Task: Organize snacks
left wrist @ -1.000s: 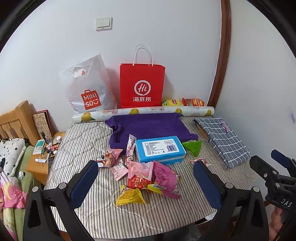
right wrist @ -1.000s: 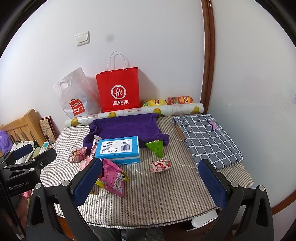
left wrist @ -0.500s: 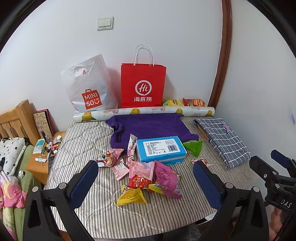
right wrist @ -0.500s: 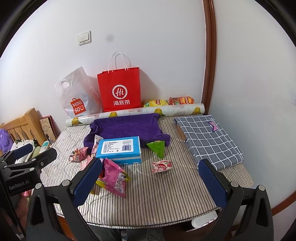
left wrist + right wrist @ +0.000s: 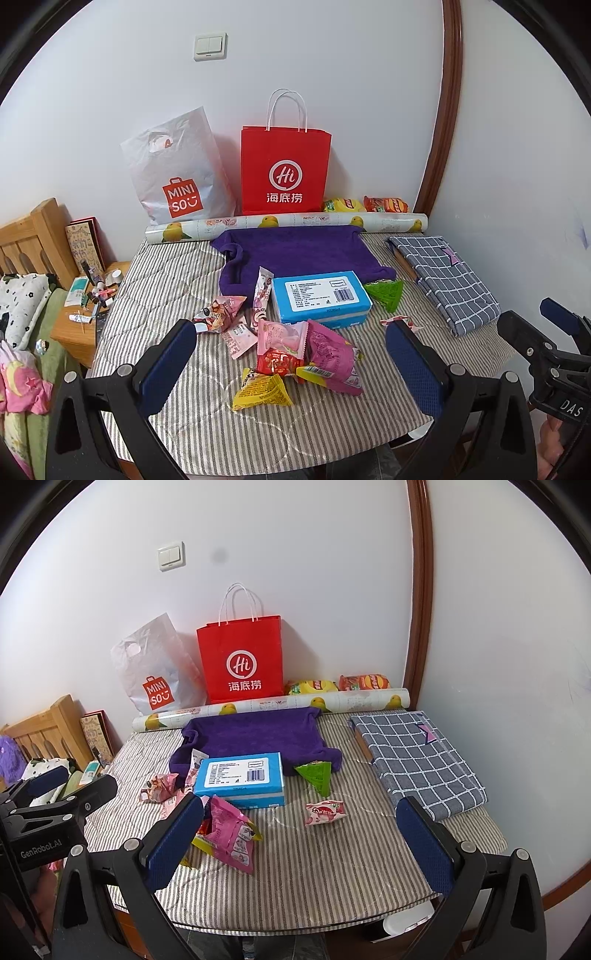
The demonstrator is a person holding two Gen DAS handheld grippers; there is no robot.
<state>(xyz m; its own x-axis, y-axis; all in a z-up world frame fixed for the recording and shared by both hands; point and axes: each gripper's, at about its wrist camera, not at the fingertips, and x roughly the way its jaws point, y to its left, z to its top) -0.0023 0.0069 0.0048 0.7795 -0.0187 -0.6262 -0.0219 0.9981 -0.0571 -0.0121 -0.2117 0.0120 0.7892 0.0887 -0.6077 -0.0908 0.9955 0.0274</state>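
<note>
both tools hover spread wide and empty above the striped surface (image 5: pixel 173 280). the snack pile (image 5: pixel 295 354) lies directly ahead of the left tool (image 5: pixel 291 363), left of the right tool (image 5: pixel 299 843); left is nearer.

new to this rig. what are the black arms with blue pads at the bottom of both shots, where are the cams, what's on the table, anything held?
There is no robot here. A person holds a pair of hand tongs in each hand, and each pair carries a fisheye camera looking forward along its two blue-padded fingers.

In the left wrist view you see the left tongs; the right wrist view shows the right tongs. Both are open and hold nothing.

On the striped table lie a blue box, a green triangular snack, a small red-and-white packet, a big pink packet, a yellow packet and other small pink snacks. Behind them are a purple cloth, a red paper bag and a white plastic bag.
</note>
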